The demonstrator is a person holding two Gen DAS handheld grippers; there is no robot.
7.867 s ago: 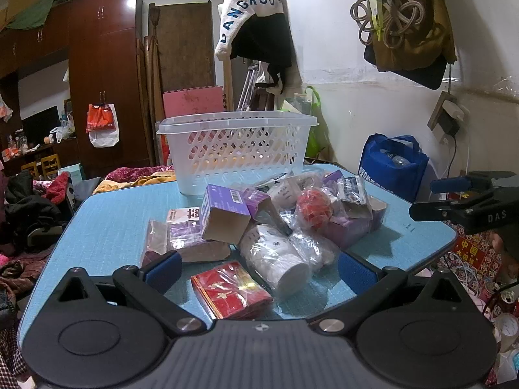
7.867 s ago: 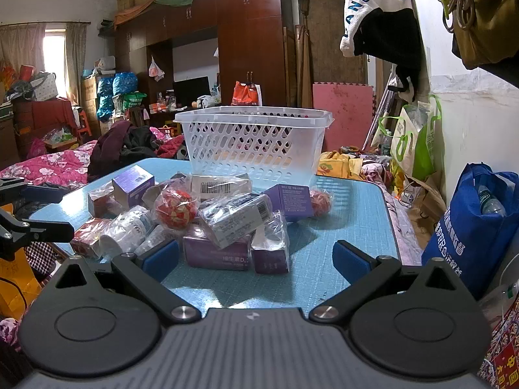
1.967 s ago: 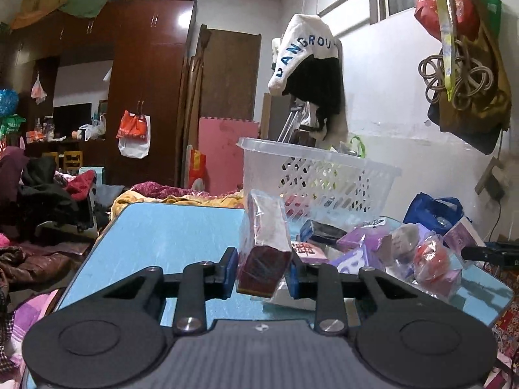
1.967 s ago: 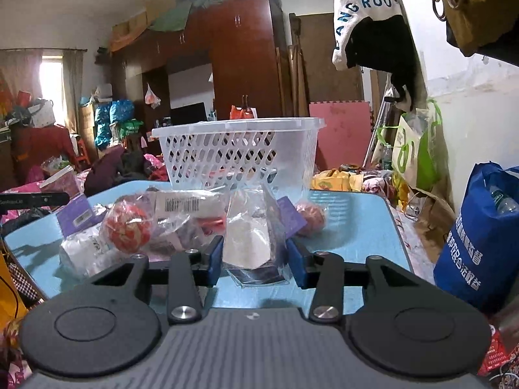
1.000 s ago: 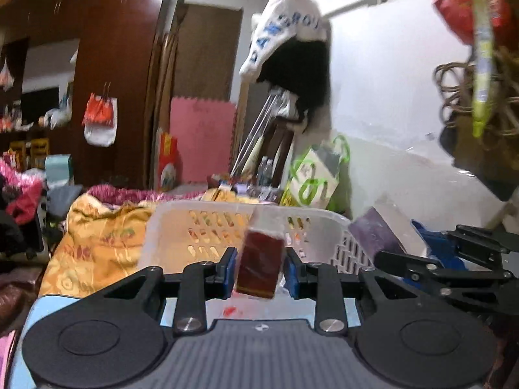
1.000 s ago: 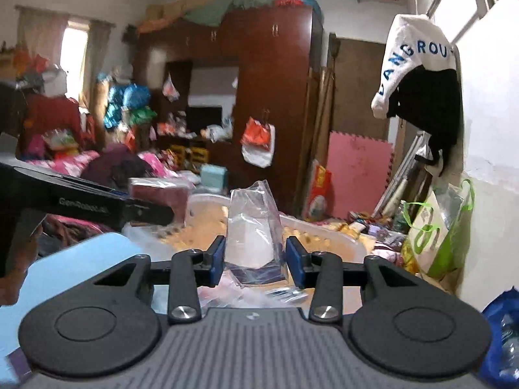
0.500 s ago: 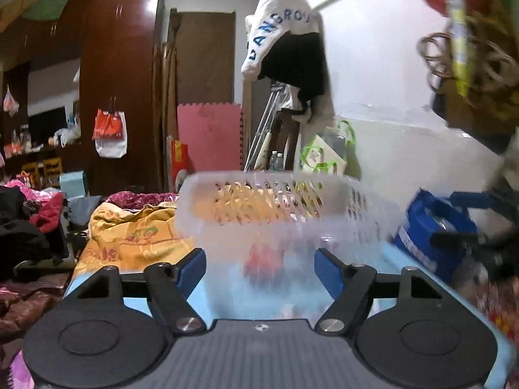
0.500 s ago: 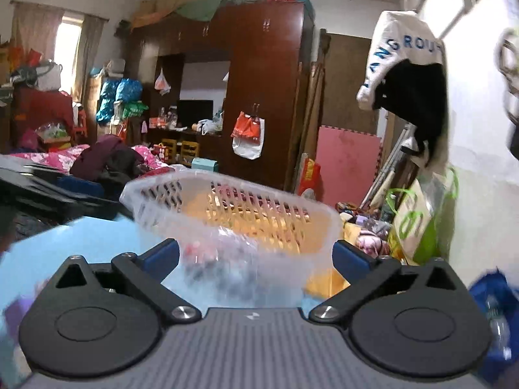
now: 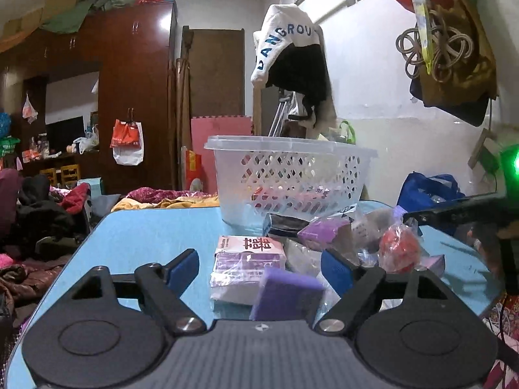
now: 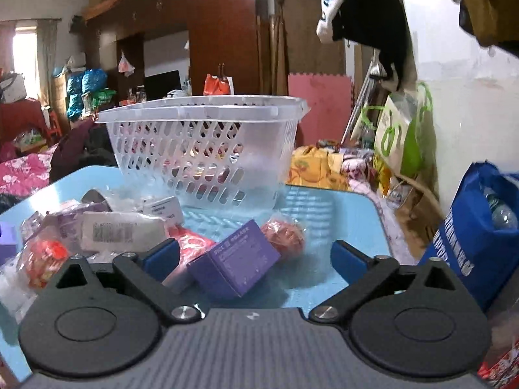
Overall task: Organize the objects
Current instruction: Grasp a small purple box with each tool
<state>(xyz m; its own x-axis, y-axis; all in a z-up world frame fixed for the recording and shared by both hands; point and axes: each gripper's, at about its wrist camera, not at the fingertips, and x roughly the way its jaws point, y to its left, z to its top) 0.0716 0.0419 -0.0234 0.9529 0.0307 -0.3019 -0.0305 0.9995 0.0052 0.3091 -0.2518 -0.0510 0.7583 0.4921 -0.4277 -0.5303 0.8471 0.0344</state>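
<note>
On the blue bench (image 9: 139, 236), packets are framed by the wide-spread, empty left gripper (image 9: 259, 267) and right gripper (image 10: 254, 257), jaws just reopened; the basket (image 10: 207, 149) is seen beyond.

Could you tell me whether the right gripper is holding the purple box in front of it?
No, the right gripper is open and the purple box lies on the blue table between its pads, untouched.

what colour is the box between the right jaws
Purple box, clearest in the right wrist view.
</note>
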